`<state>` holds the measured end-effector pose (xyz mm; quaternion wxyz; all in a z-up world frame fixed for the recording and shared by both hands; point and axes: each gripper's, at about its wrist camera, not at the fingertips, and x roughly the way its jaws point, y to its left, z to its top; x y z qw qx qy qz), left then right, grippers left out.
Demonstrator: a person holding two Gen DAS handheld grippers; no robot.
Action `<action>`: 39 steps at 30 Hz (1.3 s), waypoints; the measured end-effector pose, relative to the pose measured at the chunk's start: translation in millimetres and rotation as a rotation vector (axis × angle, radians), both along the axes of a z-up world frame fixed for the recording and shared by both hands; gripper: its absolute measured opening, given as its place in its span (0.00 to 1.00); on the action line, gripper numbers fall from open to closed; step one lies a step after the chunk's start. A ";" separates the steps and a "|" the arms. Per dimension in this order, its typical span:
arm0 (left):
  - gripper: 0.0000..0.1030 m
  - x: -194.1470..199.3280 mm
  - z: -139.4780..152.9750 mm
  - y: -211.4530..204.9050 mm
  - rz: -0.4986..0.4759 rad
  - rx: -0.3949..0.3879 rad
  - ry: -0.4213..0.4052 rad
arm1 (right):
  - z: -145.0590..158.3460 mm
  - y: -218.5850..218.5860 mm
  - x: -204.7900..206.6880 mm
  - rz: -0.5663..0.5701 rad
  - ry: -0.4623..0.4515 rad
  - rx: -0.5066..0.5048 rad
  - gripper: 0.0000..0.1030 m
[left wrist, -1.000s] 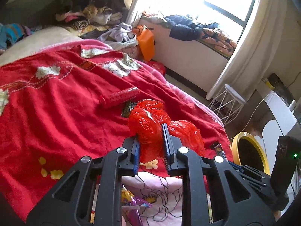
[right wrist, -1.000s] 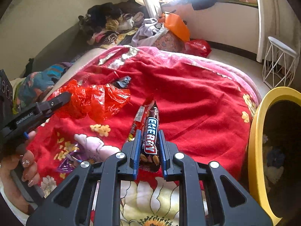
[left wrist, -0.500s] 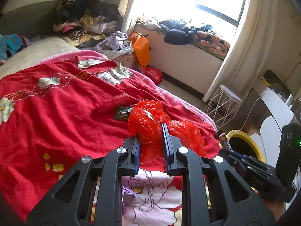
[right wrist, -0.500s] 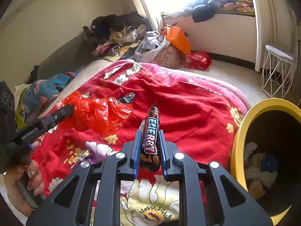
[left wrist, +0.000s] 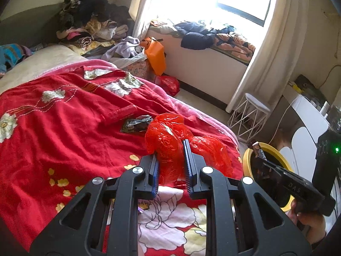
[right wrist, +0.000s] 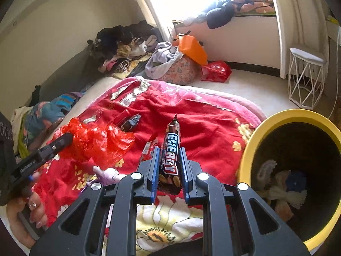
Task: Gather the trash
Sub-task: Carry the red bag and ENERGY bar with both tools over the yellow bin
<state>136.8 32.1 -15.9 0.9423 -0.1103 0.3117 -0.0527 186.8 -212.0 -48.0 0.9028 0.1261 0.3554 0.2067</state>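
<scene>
My left gripper (left wrist: 170, 149) is shut on a crumpled red plastic bag (left wrist: 168, 140), held above the red bedspread (left wrist: 64, 132). In the right wrist view the same bag (right wrist: 96, 140) hangs at the left from that gripper (right wrist: 68, 137). My right gripper (right wrist: 169, 152) is shut on a brown candy bar wrapper (right wrist: 171, 149) marked ENERGY, standing upright between the pads. The yellow bin (right wrist: 253, 140) is right beside it, with trash inside. From the left wrist view the right gripper (left wrist: 259, 157) holds the wrapper (left wrist: 257, 148) over the bin's rim (left wrist: 247, 160).
A dark wrapper (left wrist: 136, 123) and a red tube (left wrist: 121, 113) lie on the bedspread. A small purple wrapper (right wrist: 87, 186) lies near the front edge. A white wire stool (right wrist: 304, 74), a red bag (right wrist: 215, 70) and piled clothes (right wrist: 127, 47) stand on the far side.
Both grippers have risen and shifted right toward the yellow bin with their loads. The bin fills more of the right wrist view, and the red tube and dark wrapper lie farther back.
</scene>
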 end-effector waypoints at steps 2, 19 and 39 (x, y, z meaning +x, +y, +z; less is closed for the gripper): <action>0.14 0.2 0.6 -3.8 -0.006 0.002 -0.003 | 3.0 -7.3 0.1 -0.015 -0.005 0.004 0.17; 0.14 1.9 1.7 -55.0 -0.105 0.008 -0.018 | 12.3 -86.8 0.2 -0.189 -0.046 -0.017 0.17; 0.14 17.1 -19.3 -138.5 -0.283 0.122 0.005 | -4.8 -155.0 2.9 -0.343 -0.010 -0.020 0.17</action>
